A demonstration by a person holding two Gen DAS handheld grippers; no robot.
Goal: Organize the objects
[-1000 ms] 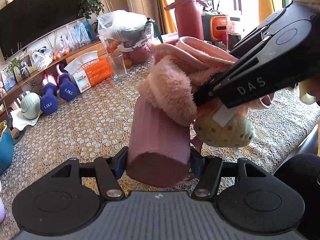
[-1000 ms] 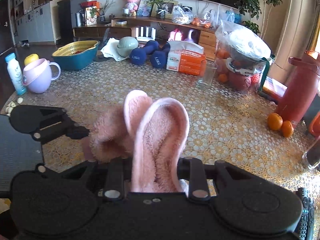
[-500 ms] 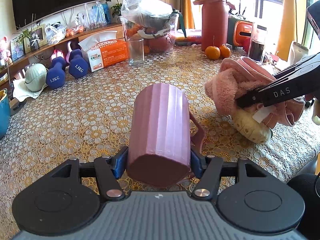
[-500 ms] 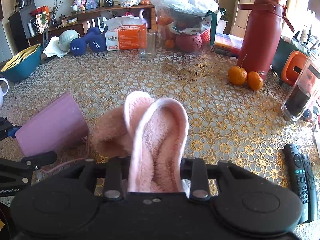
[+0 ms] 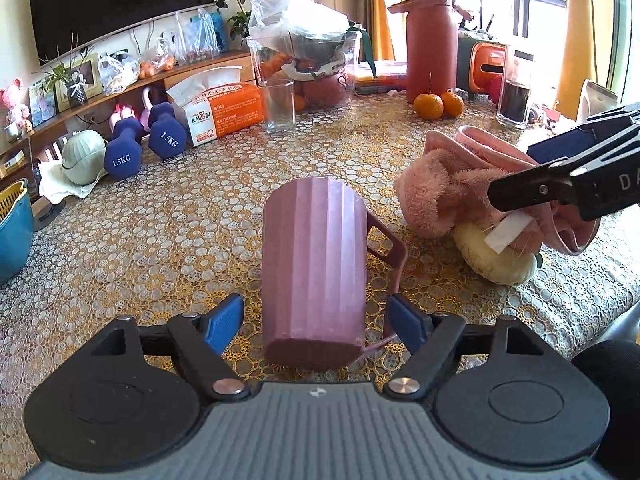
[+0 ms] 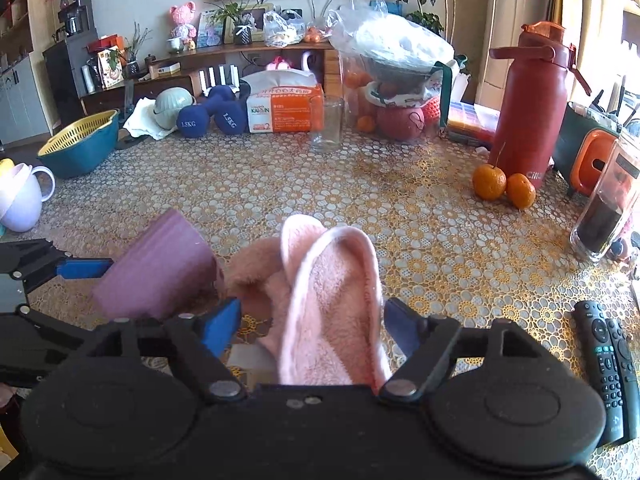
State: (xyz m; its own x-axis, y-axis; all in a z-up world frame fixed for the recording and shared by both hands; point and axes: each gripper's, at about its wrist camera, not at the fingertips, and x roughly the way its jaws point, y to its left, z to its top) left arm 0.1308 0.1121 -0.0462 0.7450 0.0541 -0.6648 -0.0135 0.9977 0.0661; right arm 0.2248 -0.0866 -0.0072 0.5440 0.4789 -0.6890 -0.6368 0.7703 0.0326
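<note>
A mauve ribbed mug (image 5: 316,268) lies on its side on the lace tablecloth, handle to the right. My left gripper (image 5: 316,318) is open, its blue pads apart on both sides of the mug. The mug also shows in the right wrist view (image 6: 160,268). A pink fluffy slipper (image 6: 324,300) lies between the spread pads of my right gripper (image 6: 312,326), which is open. In the left wrist view the slipper (image 5: 452,188) rests on the table to the right of the mug, under the right gripper's fingers (image 5: 560,180).
At the back stand blue dumbbells (image 5: 140,144), a tissue box (image 5: 220,110), a glass (image 5: 280,106), a bagged bowl (image 5: 308,52), a red flask (image 5: 430,40) and two oranges (image 5: 438,105). Remotes (image 6: 612,364) lie at right. A teal basket (image 6: 80,148) and lilac cup (image 6: 20,196) sit at left.
Both grippers have come down to the table and opened. The mug and the slipper, held half a second ago, now lie on the cloth between the spread pads.
</note>
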